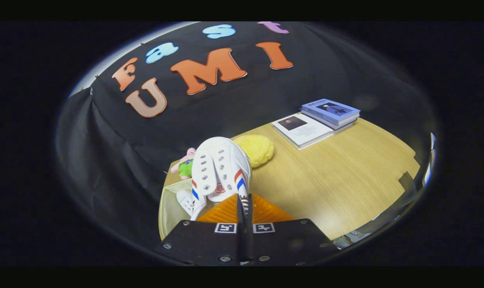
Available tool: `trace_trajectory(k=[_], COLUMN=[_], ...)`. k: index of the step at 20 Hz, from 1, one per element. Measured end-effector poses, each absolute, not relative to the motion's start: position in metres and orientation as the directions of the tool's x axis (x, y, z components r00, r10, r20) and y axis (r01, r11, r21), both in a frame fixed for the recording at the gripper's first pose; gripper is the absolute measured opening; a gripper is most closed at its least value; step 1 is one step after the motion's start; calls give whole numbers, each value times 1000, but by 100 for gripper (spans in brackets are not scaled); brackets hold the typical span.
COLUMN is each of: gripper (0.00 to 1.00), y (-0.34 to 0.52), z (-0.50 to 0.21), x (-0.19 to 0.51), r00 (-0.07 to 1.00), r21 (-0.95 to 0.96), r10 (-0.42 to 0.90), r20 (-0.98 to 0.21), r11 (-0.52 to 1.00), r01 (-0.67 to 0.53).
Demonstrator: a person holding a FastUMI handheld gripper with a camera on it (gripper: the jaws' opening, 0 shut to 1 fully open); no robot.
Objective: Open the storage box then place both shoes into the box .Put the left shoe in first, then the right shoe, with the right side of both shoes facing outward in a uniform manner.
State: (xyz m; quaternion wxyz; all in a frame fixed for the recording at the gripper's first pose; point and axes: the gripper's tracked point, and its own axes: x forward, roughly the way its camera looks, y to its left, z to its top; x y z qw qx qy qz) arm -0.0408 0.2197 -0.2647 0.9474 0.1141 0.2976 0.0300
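Observation:
My gripper (245, 202) is shut on a white shoe (220, 168) with red and blue stripes, pinching it at the heel end. The shoe's toe points away from me and its laced top faces me. It hangs over the near left corner of the table, just above the open pale storage box (168, 208). A second white shoe (187, 203) lies inside the box, left of my fingers and partly hidden by the held shoe.
The wooden table (326, 188) stretches away to the right. A yellow plush (259, 149) and a green and pink toy (185, 166) lie just beyond the shoe. A white book (302, 130) and a blue book stack (331, 112) sit at the far side.

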Motion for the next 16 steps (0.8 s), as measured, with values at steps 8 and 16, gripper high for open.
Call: trace_trajectory(k=[8, 16], gripper=[0, 1], y=[273, 292], z=[-286, -331], x=[-43, -47], r00=[804, 763], r21=[145, 29], r10=[167, 142], r20=[-571, -631], r11=[984, 987], r01=[-102, -160])
